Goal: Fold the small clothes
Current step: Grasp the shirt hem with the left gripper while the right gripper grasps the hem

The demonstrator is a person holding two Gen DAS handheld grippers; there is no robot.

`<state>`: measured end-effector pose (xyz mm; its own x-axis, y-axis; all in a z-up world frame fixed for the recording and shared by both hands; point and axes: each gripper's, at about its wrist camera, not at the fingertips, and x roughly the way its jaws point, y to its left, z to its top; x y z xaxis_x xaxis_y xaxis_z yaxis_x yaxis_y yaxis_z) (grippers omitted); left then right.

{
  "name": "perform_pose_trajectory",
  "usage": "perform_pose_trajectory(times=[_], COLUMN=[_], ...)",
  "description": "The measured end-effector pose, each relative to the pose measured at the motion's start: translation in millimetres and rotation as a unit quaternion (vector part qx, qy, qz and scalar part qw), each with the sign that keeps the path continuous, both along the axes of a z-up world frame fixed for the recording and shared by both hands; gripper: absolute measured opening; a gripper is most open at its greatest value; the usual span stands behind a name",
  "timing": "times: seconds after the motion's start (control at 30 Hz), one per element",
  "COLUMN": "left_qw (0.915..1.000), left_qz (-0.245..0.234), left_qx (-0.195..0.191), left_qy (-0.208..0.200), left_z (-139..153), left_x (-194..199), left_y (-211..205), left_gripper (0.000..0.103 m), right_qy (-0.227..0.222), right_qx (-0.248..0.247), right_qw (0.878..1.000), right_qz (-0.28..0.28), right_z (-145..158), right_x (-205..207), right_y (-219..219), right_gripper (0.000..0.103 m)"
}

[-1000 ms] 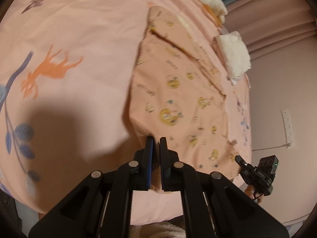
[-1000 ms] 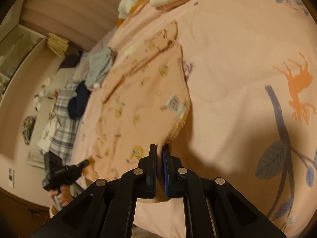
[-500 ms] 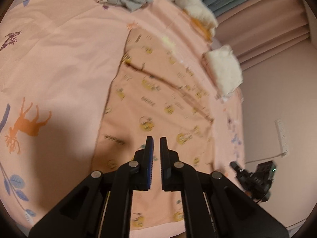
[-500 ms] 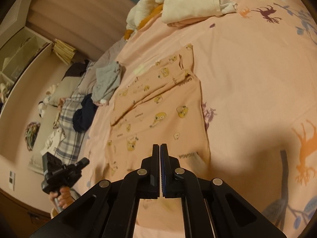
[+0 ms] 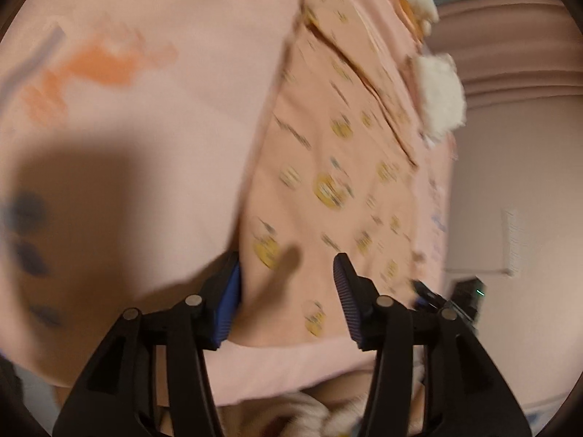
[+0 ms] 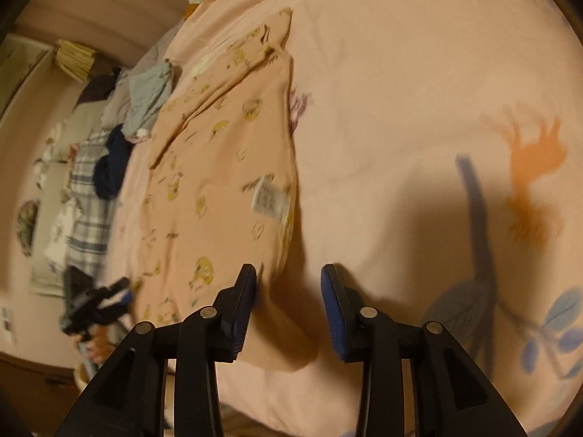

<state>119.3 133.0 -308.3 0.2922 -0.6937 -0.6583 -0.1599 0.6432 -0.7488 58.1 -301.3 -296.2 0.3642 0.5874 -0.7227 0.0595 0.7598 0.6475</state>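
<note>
The small peach garment (image 5: 328, 167) with yellow cartoon prints is soft, matt knit cloth; a white woven label (image 6: 268, 201) is sewn to it. The pink bedsheet (image 6: 400, 109) with an orange deer print is smooth, matt cotton-like fabric. A fluffy white plush piece (image 5: 439, 98) looks fuzzy. Both gripper frames are matt black plastic with shiny metal pins and ribbed blue rubbery pads (image 6: 337, 313).
</note>
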Motion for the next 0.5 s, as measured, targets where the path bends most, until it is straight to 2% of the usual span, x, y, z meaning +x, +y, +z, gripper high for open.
perform_pose_trajectory(times=[0.1, 0.17, 0.23, 0.27, 0.33, 0.37, 0.4, 0.5], left_qw=[0.9994, 0.9995, 0.9995, 0.9996, 0.9998, 0.9998, 0.9998, 0.9996], left_qz=[-0.011, -0.009, -0.007, -0.008, -0.011, -0.010, -0.004, 0.007], left_qx=[-0.032, -0.031, -0.028, -0.024, -0.010, -0.008, -0.001, -0.005], left_qy=[-0.002, -0.004, -0.008, -0.011, -0.015, -0.017, -0.018, -0.026], left_z=[-4, -4, -1, 0, 1, 0, -1, 2], left_x=[-1, -1, -2, -3, -7, -8, -11, -12], left_y=[-14, -20, -23, -24, -22, -21, -18, -13], left_gripper=[0.048, 0.048, 0.045, 0.037, 0.030, 0.020, 0.016, 0.005], right_qy=[0.010, 0.013, 0.005, 0.000, -0.010, -0.012, -0.014, -0.023], right_qx=[0.043, 0.066, 0.064, 0.061, 0.065, 0.065, 0.061, 0.056], right_qw=[0.999, 0.997, 0.998, 0.998, 0.998, 0.997, 0.998, 0.998], right_qz=[0.021, 0.025, 0.024, 0.024, 0.024, 0.026, 0.027, 0.015], right_z=[-5, -8, -7, -5, -2, -2, -3, -4], right_x=[-2, -3, -5, -6, -8, -9, -11, -12], right_y=[13, 22, 27, 29, 30, 31, 29, 27], right_gripper=[0.037, 0.037, 0.037, 0.037, 0.028, 0.021, 0.014, 0.009])
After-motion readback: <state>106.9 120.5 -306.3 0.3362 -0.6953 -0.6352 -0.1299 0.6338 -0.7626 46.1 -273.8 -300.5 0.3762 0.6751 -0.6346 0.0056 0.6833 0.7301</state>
